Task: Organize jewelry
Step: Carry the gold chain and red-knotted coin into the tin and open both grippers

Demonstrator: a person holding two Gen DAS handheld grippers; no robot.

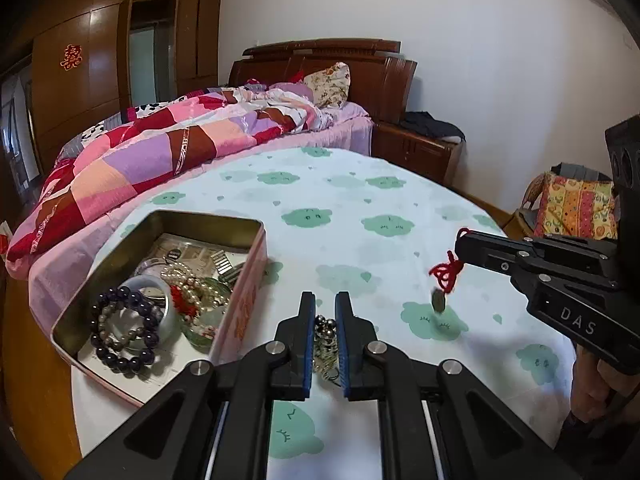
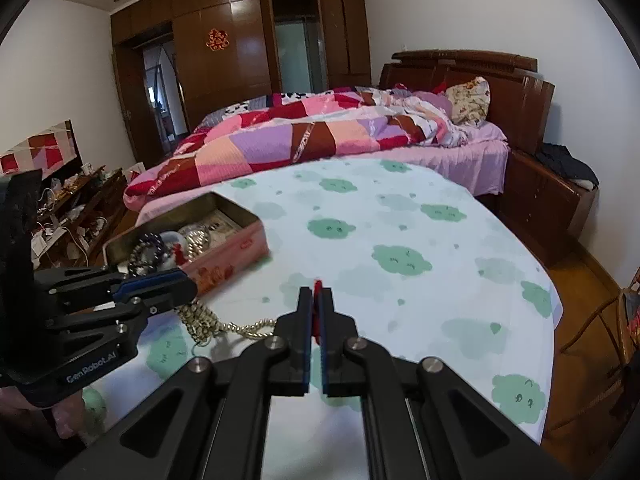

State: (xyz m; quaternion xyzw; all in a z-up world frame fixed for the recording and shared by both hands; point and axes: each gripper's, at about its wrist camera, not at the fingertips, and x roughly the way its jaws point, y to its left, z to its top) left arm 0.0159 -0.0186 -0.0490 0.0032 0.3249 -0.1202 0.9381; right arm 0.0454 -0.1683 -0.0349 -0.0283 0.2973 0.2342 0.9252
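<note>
A pink tin box (image 1: 244,304) stands open on the table at left, holding a dark bead bracelet (image 1: 124,332), pearls and other pieces; it also shows in the right wrist view (image 2: 224,256). My left gripper (image 1: 325,308) is shut on a metallic bead chain (image 1: 326,344) beside the box; the chain trails on the cloth in the right wrist view (image 2: 224,324). My right gripper (image 2: 317,300) is shut on a red cord (image 1: 446,272) whose small green pendant (image 1: 438,303) hangs just above the cloth.
The table wears a white cloth with green cloud prints (image 1: 360,208). A bed with a patchwork quilt (image 1: 160,152) lies behind it. A wooden nightstand (image 1: 420,148) and a chair with a patterned cushion (image 1: 576,208) stand at right.
</note>
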